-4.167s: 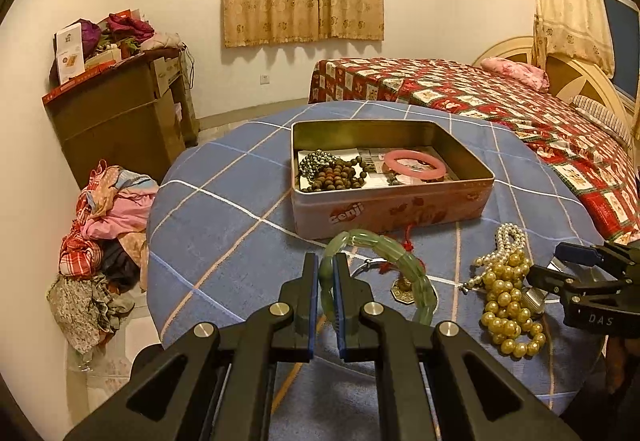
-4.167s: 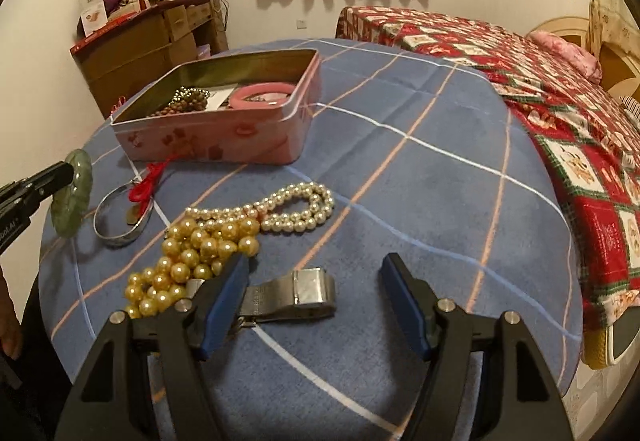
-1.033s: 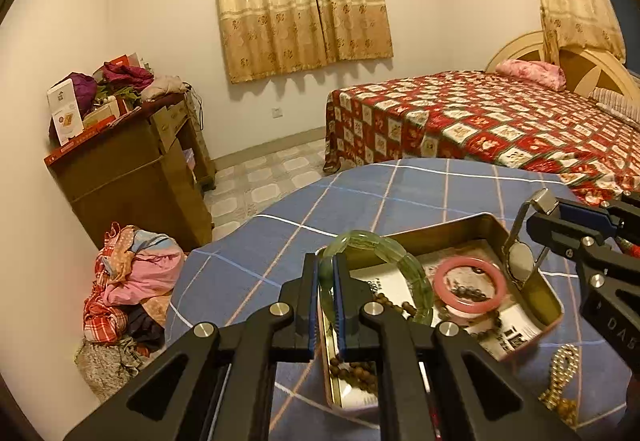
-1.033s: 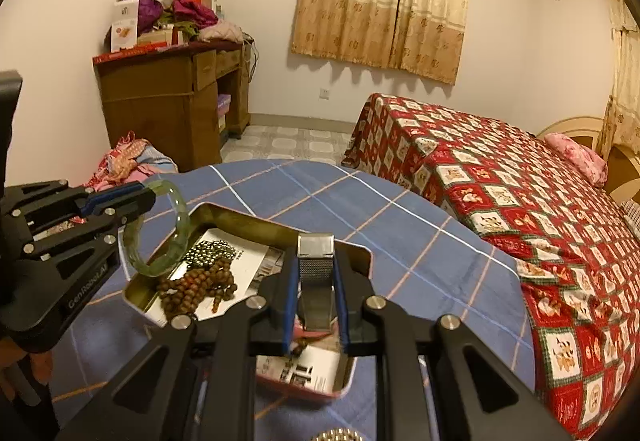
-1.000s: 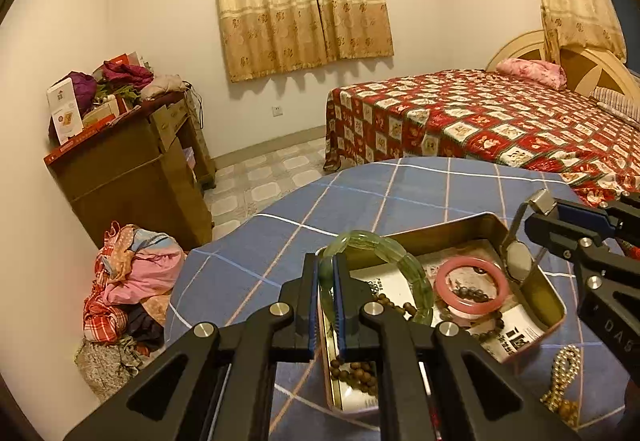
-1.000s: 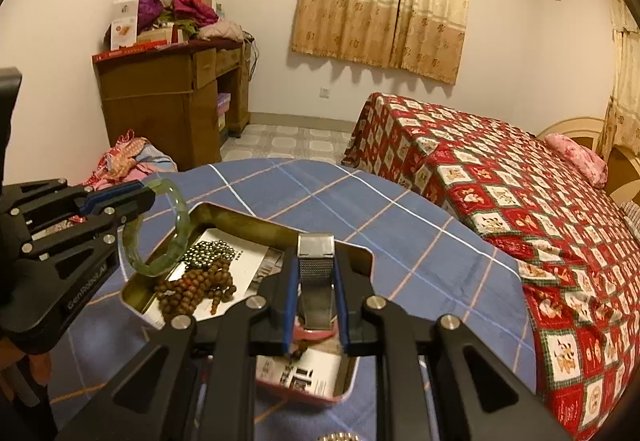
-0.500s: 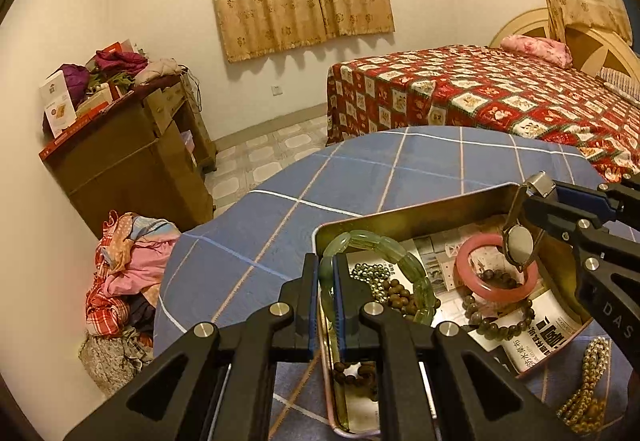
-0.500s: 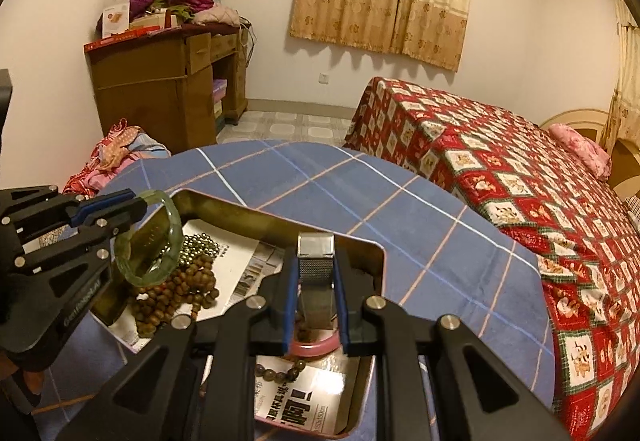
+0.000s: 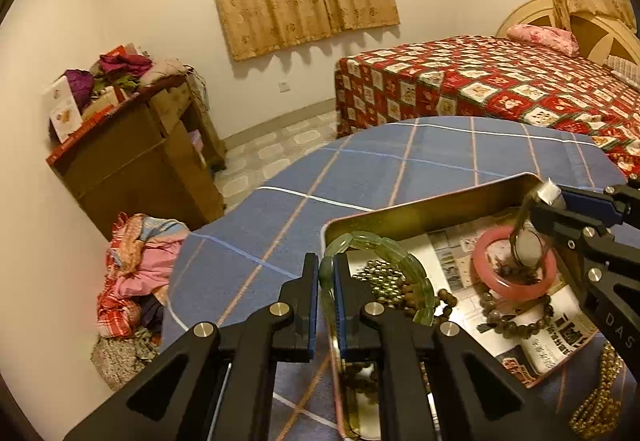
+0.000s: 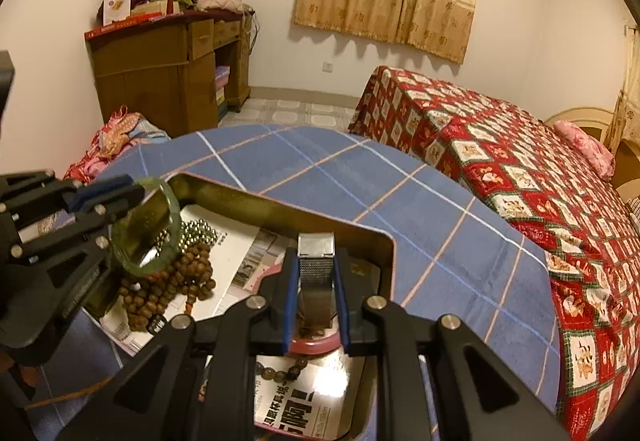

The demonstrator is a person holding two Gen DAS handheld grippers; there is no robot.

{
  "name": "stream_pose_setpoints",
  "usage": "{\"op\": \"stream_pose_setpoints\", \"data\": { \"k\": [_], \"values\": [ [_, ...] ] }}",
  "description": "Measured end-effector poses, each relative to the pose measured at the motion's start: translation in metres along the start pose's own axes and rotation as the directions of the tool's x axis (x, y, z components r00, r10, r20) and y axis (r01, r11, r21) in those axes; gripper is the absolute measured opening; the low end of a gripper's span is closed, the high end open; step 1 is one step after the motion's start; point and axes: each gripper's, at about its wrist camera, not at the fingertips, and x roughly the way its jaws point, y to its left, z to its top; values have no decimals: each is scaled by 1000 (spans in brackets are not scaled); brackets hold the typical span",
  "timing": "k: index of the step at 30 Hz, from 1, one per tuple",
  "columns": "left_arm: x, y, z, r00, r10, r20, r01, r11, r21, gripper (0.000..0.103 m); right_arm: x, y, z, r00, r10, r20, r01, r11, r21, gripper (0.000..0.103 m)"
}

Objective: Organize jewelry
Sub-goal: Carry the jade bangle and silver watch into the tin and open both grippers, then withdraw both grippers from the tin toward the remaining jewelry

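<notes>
Both grippers hang over the open tin (image 9: 420, 213) sitting on the blue-checked desk (image 9: 360, 169), lower right of the left wrist view. The left gripper (image 9: 327, 277) has its jaws nearly closed, pinching the rim of the green bangle (image 9: 394, 255) so the loop hangs free above the brown beads (image 10: 168, 281) — looks set to drop in. The right gripper (image 10: 316, 277) has its jaws clamped narrow on a metal watch (image 10: 316, 261), band end sticking up, right over the pink bangle (image 9: 514, 283). Gold beads (image 9: 600, 401) at the lower right edge lie outside the tin, not yet packed.
</notes>
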Motion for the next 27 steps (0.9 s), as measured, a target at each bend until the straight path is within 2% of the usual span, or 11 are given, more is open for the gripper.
{"op": "stream_pose_setpoints", "data": {
  "k": [2, 3, 4, 5, 6, 10, 14, 21, 27],
  "values": [
    [0, 0, 0, 1000, 5, -14, -5, 1000, 2, 19, -3, -2, -1, 1000, -8, 12, 8, 1000, 3, 30],
    [-1, 0, -1, 1000, 17, -13, -17, 1000, 4, 39, -5, -3, -1, 1000, -2, 14, 2, 1000, 8, 42],
    [-5, 0, -1, 999, 42, -1, -42, 999, 7, 64, -7, -3, -1, 1000, -2, 20, 1, 1000, 11, 47],
    [-11, -1, -2, 998, 60, 27, -60, 998, 10, 73, -9, -4, -2, 1000, -8, 25, 8, 1000, 9, 47],
    [-16, -1, -3, 997, 61, 52, -61, 998, 11, 78, -10, -4, -2, 1000, -10, 26, 9, 1000, 7, 47],
    [-28, 0, -4, 996, 61, 58, -62, 998, 24, 78, -16, -7, -6, 1000, -14, 20, 13, 1000, 21, 55],
    [-41, 7, -12, 996, 62, 64, -63, 998, 6, 78, -29, -14, -14, 1000, -17, 19, 16, 999, 38, 58],
    [-69, 12, -43, 996, 68, 59, -67, 998, -20, 78, -52, -20, -37, 999, -38, 16, 38, 999, 31, 65],
    [-79, 2, -78, 998, 55, 8, -55, 998, -11, 78, -70, -34, -66, 998, -56, -13, 57, 994, 89, 68]
  ]
}}
